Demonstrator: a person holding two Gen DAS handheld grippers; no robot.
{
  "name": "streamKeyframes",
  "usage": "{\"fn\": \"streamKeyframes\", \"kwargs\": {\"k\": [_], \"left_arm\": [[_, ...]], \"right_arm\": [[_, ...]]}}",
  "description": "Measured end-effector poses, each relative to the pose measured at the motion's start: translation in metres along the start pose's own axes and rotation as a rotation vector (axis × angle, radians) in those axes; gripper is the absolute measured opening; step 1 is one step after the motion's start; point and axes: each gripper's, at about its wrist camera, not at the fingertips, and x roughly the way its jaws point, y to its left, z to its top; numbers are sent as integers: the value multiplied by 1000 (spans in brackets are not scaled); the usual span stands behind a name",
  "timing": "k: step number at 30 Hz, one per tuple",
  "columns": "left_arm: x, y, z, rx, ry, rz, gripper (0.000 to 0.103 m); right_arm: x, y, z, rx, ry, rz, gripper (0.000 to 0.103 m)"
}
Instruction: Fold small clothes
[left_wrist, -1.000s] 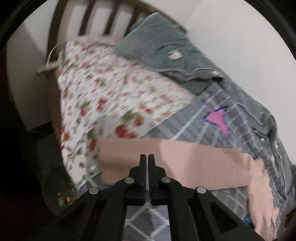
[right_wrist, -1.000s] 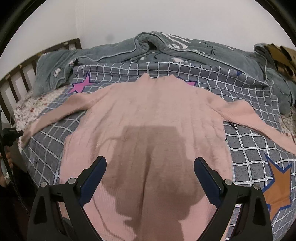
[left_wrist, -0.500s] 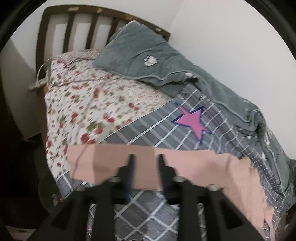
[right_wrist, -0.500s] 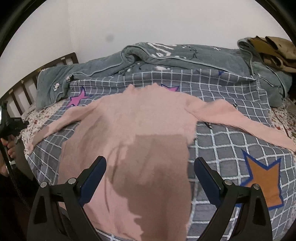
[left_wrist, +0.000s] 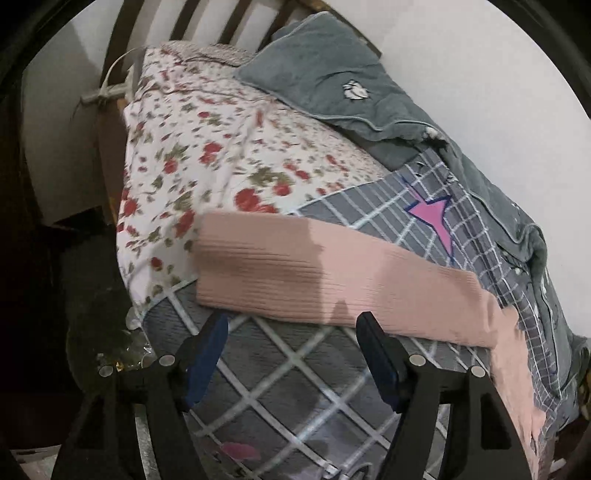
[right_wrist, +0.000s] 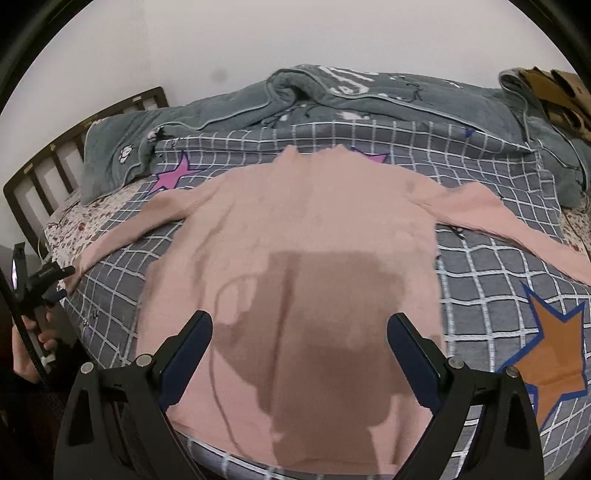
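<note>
Left wrist view: left gripper (left_wrist: 291, 332) jaws opening, nothing between, near pink sweater (right_wrist: 295, 236) sleeve (left_wrist: 295, 269); right gripper (right_wrist: 299, 332) apart above sweater.

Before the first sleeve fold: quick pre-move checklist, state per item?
1. Pink sweater spread flat on the bed: ok.
2. Both sleeves laid outward, left sleeve flat: ok.
3. Left claw opening, nothing between its pads, sleeve just ahead: ok.
4. Right claw open above the sweater body, gripping nothing: ok.
5. Grey blanket off the sweater: ok.
6. Hem edge nearest the camera lying straight: cannot tell.
</note>
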Motion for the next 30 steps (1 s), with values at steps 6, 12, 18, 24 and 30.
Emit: {"fn": "streamKeyframes", "kwargs": {"k": [6,12,18,24,30], "left_arm": [[18,20,4,-69,38,-69,70],[30,23,18,-95,56,-100,64],[25,34,24,-123,68,-59,19],[-1,29,39,-108,19,-34,3],[-27,-14,54,-7,-33,-33,2]], "right_arm": [[-1,24,-2,-45,16,-21,94],[-14,39,1,-70,-8,-37,94],[-17,41,1,-59,-14,-52,94],[-16,31,3,-43,-21,-39,94],[-21,23,4,-107,-51,-78,94]]}}
